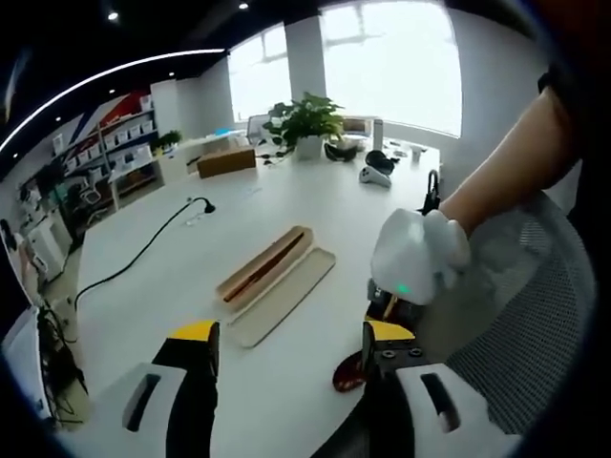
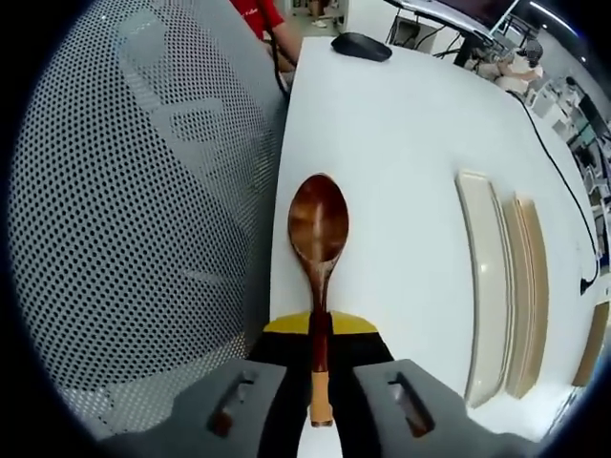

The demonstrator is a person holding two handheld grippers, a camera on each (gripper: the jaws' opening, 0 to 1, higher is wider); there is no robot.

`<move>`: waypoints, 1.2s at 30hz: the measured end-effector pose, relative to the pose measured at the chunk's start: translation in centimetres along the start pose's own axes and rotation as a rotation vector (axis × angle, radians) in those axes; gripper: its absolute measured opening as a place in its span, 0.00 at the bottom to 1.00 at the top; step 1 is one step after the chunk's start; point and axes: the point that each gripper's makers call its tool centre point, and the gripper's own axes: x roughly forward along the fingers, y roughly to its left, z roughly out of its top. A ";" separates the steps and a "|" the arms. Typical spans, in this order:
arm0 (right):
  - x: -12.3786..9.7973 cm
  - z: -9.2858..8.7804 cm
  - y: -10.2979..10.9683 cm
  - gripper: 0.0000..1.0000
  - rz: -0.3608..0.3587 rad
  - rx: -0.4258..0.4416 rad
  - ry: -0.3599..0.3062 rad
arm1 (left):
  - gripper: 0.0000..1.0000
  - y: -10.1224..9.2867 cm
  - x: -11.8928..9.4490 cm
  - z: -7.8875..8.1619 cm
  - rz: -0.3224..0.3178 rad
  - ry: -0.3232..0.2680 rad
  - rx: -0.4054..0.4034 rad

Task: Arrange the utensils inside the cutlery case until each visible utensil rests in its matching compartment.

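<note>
Gripping the wooden spoon by its handle, the right gripper hovers over the bench edge, left gripper jaws wide.

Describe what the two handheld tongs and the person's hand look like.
The left tongs have grey bodies with slotted recesses, black jaws and yellow tips. The right tongs match: grey slotted housings, black jaws, yellow band. A white glove covers the hand on the right tongs, with a small green light below it.

One wooden spoon, one cutlery case, one lid, one potted plant, one mesh chair
</note>
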 end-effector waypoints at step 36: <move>-6.7 -0.2 -7.8 0.00 -0.203 0.120 -0.124 | 0.59 0.1 0.2 1.0 0.028 -0.002 0.049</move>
